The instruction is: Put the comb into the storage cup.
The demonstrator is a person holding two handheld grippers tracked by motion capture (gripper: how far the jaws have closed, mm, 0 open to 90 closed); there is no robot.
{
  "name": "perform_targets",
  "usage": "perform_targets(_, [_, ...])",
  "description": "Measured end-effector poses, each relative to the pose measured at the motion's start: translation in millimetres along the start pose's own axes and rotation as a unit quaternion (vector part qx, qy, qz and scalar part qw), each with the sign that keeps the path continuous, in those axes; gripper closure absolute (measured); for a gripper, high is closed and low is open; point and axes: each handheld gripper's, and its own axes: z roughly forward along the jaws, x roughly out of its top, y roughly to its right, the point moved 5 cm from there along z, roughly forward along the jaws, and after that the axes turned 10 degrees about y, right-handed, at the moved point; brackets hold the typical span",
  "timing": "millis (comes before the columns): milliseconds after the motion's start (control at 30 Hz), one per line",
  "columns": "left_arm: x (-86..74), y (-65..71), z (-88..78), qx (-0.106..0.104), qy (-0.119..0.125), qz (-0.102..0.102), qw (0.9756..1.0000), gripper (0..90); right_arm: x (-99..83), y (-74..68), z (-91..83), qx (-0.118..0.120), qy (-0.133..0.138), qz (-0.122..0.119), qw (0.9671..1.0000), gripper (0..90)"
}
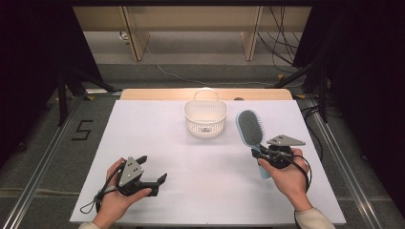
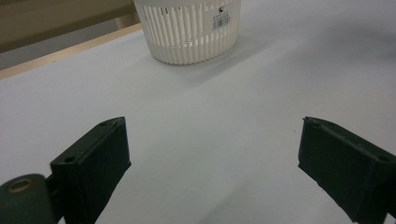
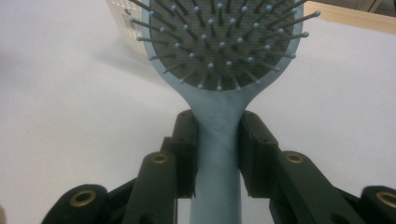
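Observation:
A light blue hairbrush (image 1: 250, 127) with a grey bristle pad lies at the table's right, head pointing away from me. My right gripper (image 1: 261, 153) is shut on its handle; in the right gripper view both black jaws press the handle of the hairbrush (image 3: 218, 135) from either side, bristles facing the camera. A white slotted basket (image 1: 205, 117) with a loop handle stands at the back centre of the white table (image 1: 157, 143). My left gripper (image 1: 154, 169) rests at the front left, open, with nothing between its jaws; the basket (image 2: 189, 32) stands ahead of it.
The table's wooden far edge (image 1: 205, 94) runs behind the basket. Black stands and cables (image 1: 282, 43) line the floor on both sides. A "5" mark (image 1: 82, 130) is on the floor at the left.

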Motion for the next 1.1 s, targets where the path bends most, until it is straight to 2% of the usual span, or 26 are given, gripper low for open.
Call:
perform_targets(500, [0.0,0.2,0.0,0.0,0.0,0.0,1.0,8.4,5.1,1.9,1.8,-0.004,0.01,-0.001,0.9999,70.5])
perform_targets(800, [-0.2,0.0,0.2,0.001,0.0,0.0,1.0,8.5,8.1,4.6,3.7,-0.003,0.013,0.009,0.9999,70.5])
perform_targets(1100, [-0.3,-0.2,0.0,0.003,0.0,-0.002,1.0,8.5,17.4,5.5,10.3,0.002,0.029,0.014,0.9995,70.5])
